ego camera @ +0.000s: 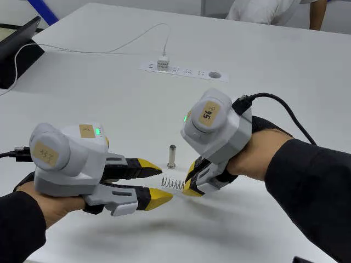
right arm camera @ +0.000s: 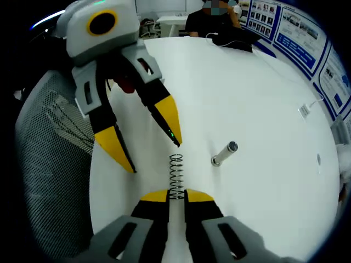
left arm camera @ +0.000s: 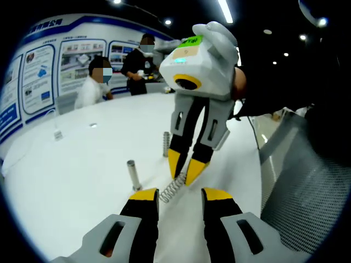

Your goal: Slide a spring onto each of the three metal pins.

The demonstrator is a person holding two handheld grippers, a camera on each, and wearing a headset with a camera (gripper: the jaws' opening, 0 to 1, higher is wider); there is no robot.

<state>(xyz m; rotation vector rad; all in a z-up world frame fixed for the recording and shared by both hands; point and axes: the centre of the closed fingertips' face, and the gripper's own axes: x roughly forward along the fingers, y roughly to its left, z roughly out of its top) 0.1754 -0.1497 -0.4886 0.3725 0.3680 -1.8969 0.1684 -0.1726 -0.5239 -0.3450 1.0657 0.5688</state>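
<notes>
Steel coils of the spring [ego camera: 173,184] are jutting from our right gripper [ego camera: 191,189], whose jaws are clamping one end and hiding it; we cannot tell whether the spring is touching the white table [ego camera: 98,98]. Nearby, a metal pin [ego camera: 171,156] is standing upright, a second pin [left arm camera: 165,143] further back. Our left gripper [ego camera: 160,182] is facing the spring's free end, jaws apart, gripping nothing. Beyond, a power strip [ego camera: 186,71] is lying.

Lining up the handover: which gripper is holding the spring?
The right gripper: its jaws are shut on one end of the spring. The left gripper is open, its jaws apart near the free end.
</notes>
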